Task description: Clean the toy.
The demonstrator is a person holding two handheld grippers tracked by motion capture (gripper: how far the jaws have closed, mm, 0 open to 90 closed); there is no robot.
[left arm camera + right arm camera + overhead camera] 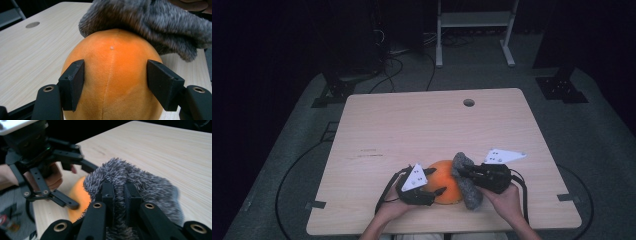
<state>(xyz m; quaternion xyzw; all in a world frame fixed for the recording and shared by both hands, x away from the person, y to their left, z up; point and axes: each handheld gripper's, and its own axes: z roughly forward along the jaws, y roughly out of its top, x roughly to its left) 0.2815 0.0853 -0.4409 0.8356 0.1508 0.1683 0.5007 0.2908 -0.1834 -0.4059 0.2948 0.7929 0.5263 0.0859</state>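
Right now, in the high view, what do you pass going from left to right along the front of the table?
left gripper → orange plush ball → grey furry cloth → right gripper

- We record a light wood-grain table (422,120) with rounded corners, well lit against a dark room.
- We note a round cable hole (469,102) near the table's far edge, ahead of the jaws.
- Grey carpet floor (602,135) surrounds the table; tape marks and a dark curved line show on it.
- A white frame stand (474,30) sits beyond the far edge.
- Black cables (392,67) trail on the floor by dark equipment, far left.
- Walls are lost in shadow.
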